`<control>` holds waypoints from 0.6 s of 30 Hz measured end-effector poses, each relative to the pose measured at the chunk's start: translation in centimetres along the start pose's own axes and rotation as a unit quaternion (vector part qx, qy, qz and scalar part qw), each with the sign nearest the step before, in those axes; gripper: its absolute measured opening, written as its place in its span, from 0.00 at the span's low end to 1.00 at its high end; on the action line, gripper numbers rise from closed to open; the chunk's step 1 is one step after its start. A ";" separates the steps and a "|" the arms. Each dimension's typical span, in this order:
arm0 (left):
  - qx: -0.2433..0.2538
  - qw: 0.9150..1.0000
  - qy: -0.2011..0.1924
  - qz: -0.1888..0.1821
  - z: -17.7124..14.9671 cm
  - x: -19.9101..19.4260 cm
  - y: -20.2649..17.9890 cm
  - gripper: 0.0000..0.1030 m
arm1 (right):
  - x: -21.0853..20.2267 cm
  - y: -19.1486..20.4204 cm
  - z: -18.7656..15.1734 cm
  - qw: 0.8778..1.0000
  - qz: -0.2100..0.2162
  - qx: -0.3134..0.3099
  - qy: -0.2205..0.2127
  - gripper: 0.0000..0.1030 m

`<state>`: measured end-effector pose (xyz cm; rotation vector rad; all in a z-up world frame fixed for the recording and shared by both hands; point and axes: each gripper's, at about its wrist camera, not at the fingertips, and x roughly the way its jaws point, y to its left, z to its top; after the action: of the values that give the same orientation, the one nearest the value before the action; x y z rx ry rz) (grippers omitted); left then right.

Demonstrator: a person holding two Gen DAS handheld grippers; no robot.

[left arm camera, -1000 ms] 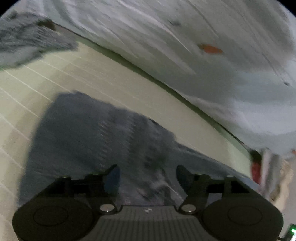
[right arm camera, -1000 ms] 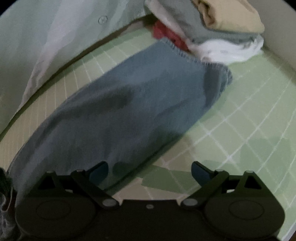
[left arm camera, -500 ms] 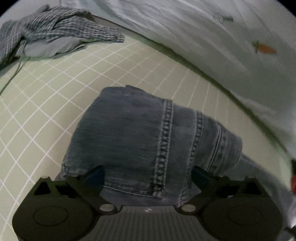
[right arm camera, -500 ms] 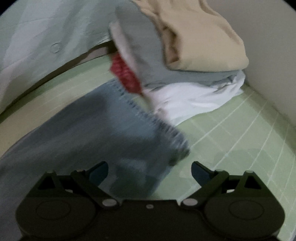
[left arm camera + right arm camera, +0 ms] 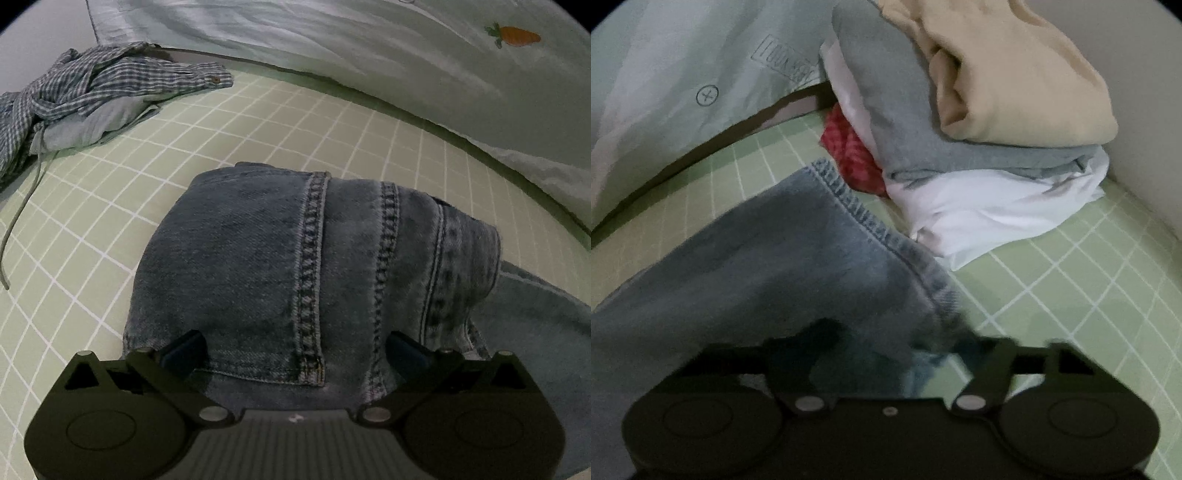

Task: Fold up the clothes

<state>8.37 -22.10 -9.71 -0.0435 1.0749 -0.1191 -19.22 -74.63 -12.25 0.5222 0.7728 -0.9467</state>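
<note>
**Jeans between both tongs on the green grid mat**

We see a green grid mat (image 5: pixel 280 122) bordered by pale bedding (image 5: pixel 369 48). Our left tongs (image 5: pixel 295 349) stand apart, folded jeans (image 5: pixel 280 266) lying between and ahead of them. Only this view shows one checked shirt (image 5: pixel 92 88), far ahead-left. Our right tongs (image 5: pixel 886 354) are blurred; we cannot tell their state. One stack of folded clothes (image 5: pixel 979 140) sits ahead-right, beside the jeans' hem.
</note>
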 end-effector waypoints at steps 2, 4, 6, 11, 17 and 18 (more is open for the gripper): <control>-0.007 1.000 -0.001 -0.005 0.1 -0.2 0.2 1.00 | -0.4 -0.1 0.1 1.000 0.014 0.006 0.001 0.27; -0.024 1.000 0.000 -0.017 0.2 -0.6 0.6 1.00 | -1.1 0.2 0.2 1.000 0.017 0.003 -0.003 0.24; -0.049 0.998 -0.002 -0.041 0.2 -1.3 1.3 1.00 | -2.6 0.7 0.7 0.999 0.027 0.002 -0.021 0.23; -0.073 0.994 -0.026 -0.078 0.2 -4.2 3.2 1.00 | -7.6 4.8 1.3 0.993 0.076 -0.036 -0.078 0.22; -0.041 0.994 -0.056 -0.089 0.2 -7.1 5.1 1.00 | -12.7 14.9 -2.8 0.968 0.154 -0.166 -0.107 0.22; -0.035 0.994 -0.060 -0.087 0.2 -7.5 5.3 1.00 | -13.3 16.8 -4.1 0.962 0.167 -0.191 -0.104 0.22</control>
<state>5.40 -15.91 -3.61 -0.2065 0.9546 -0.2337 -10.86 -56.55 -3.40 0.1996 0.6311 -0.5112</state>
